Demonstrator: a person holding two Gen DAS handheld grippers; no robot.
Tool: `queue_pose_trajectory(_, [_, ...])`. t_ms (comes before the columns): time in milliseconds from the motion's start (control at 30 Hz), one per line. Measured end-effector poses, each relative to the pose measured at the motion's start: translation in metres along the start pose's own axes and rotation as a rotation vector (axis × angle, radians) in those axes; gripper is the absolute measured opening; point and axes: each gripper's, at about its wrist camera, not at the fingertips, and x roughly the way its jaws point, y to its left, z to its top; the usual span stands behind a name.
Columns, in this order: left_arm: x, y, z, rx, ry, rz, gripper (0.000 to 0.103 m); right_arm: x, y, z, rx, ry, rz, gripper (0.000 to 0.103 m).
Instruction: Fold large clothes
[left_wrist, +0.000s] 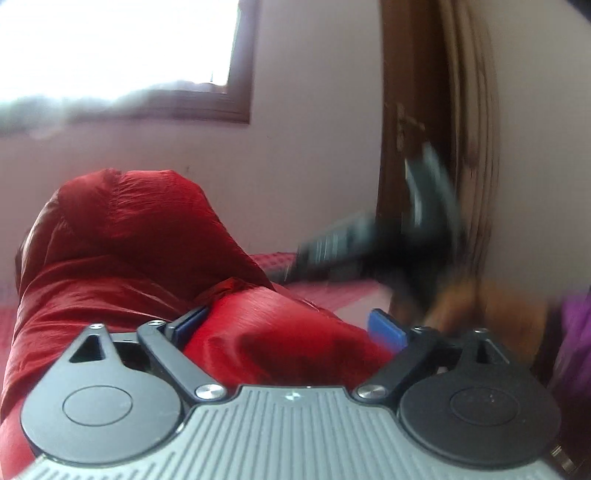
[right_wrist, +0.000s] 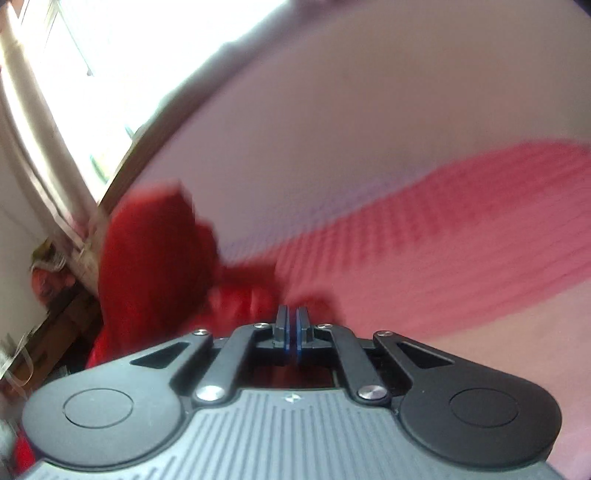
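Grey ribbed housing and black linkage arms fill the foreground of both wrist views. Left gripper (left_wrist: 288, 325): jaws stood wide, blue pads well apart, a puffy fold of the red jacket (left_wrist: 122, 236) bulging up between them. Pads are not seen pressing on the fabric; no grip is judged held on this side.

Right gripper (right_wrist: 291, 332): jaws narrow, pads nearly touching, nothing visible between them. In the left view it is seen as a blurred dark shape (left_wrist: 373, 236) above the bed, beside a brown door frame (left_wrist: 410, 110).

Jacket is heaped in a tall mound on the bed (right_wrist: 461, 214), which is covered by a red-pink textured sheet. In the right view the mound sits left of the jaws, near a bright window (right_wrist: 74, 55). Both views are heavily smeared.

Risks, as judged:
- Slick, padded fabric may spring open if left unheld, so any fold made could be lost.
- A closing of the left jaws on the bulge may catch several layers and drag the whole heap.
- Right gripper, closed and empty, may snag or push the mound off line.
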Motion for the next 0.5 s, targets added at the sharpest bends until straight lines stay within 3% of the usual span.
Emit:
queue_pose_trajectory(67, [0.005, -0.01, -0.008, 0.037, -0.002, 0.015, 0.094, -0.006, 0.012, 0.024, -0.046, 0.023, 0.044, 0.011])
queue_pose_trajectory(100, [0.006, -0.012, -0.013, 0.045, 0.0, 0.017, 0.095, -0.003, 0.026, 0.034, -0.103, 0.048, 0.038, 0.026])
queue_pose_trajectory(133, [0.007, -0.013, -0.015, 0.051, 0.0, 0.017, 0.095, 0.004, 0.041, 0.041, -0.154, 0.084, 0.022, 0.061])
queue_pose_trajectory(200, [0.014, -0.017, -0.018, 0.074, 0.002, 0.031, 0.097, 0.023, 0.068, 0.045, -0.226, 0.151, 0.019, 0.103])
queue_pose_trajectory(267, [0.022, -0.025, -0.02, 0.09, 0.007, 0.036, 0.097, 0.038, 0.091, 0.042, -0.286, 0.171, 0.038, 0.101])
queue_pose_trajectory(333, [0.022, -0.032, -0.025, 0.144, 0.007, 0.061, 0.098, 0.046, 0.11, 0.034, -0.372, 0.193, 0.003, 0.041])
queue_pose_trajectory(400, [0.025, -0.039, -0.023, 0.165, -0.002, 0.083, 0.097, 0.042, 0.115, 0.027, -0.453, 0.174, -0.045, 0.034])
queue_pose_trajectory(500, [0.006, -0.033, -0.019, 0.123, -0.06, 0.057, 0.094, 0.025, 0.1, 0.022, -0.431, 0.133, -0.057, 0.028])
